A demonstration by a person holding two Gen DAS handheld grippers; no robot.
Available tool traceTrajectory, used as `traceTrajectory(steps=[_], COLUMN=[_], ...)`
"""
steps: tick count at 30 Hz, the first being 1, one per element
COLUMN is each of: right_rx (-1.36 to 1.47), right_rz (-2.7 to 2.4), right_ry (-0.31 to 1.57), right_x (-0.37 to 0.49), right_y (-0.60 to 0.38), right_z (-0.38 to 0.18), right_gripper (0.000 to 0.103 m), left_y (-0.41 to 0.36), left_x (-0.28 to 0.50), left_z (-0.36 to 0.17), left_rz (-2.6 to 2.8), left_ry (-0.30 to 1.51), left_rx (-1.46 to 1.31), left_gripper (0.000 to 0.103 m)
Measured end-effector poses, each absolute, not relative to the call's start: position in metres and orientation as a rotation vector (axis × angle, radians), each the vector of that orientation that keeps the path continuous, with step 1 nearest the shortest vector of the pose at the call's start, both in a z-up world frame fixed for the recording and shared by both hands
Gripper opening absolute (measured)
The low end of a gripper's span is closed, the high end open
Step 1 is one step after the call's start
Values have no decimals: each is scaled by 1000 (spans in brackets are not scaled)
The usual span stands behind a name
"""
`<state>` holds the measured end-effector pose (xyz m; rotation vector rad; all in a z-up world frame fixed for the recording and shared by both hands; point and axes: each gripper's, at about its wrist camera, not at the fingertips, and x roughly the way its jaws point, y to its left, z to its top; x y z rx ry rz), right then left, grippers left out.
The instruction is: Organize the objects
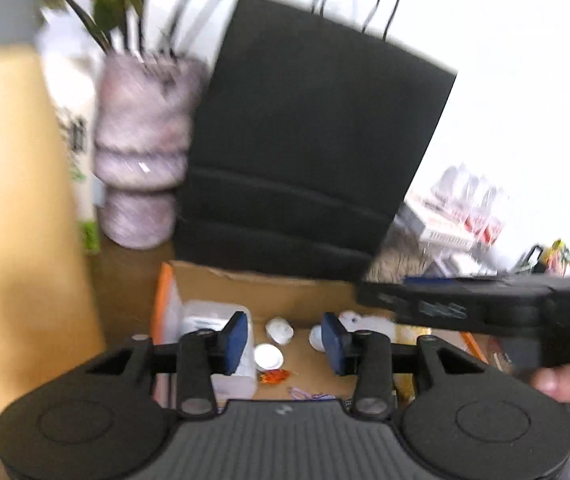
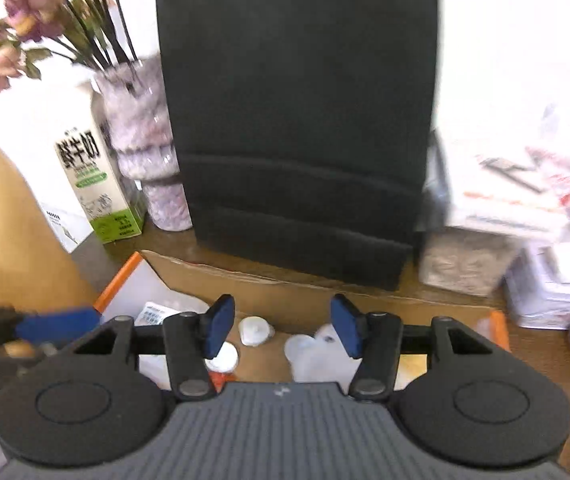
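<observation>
An open cardboard box [image 1: 269, 292] with orange-edged flaps sits on the table in front of both grippers; it also shows in the right wrist view [image 2: 285, 296]. Inside lie small white round caps [image 1: 279, 330] [image 2: 256, 330], a clear plastic container [image 1: 209, 320], an orange wrapper [image 1: 273, 377] and a white plastic piece [image 2: 317, 354]. My left gripper [image 1: 285, 338] is open and empty above the box. My right gripper [image 2: 281, 326] is open and empty above the box; its body enters the left wrist view from the right [image 1: 465, 304].
A tall black paper bag [image 1: 309, 132] [image 2: 301, 120] stands right behind the box. A mottled pink vase [image 1: 141, 152] [image 2: 145, 148] with flowers and a milk carton [image 2: 77, 164] stand to its left. Packaged goods [image 2: 525, 216] crowd the right.
</observation>
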<state>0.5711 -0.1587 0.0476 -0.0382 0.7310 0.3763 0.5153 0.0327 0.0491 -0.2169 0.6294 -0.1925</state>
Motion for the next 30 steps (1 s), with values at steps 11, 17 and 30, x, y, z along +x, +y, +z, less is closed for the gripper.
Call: traceTrajectory(steps=[11, 17, 30], right_rx=[-14, 61, -10], right_rz=[428, 352, 283], right_ry=[547, 534, 573], right_x=[355, 218, 151], right_y=[-232, -261, -263], right_z=[96, 57, 15], right_gripper=[82, 86, 72], left_y=[22, 1, -37], left_x=[307, 192, 180], left_z=[76, 34, 0], left_rz=[-318, -331, -307], left_ry=[479, 522, 606], left_rx=[-205, -223, -82], left_gripper=[70, 72, 69])
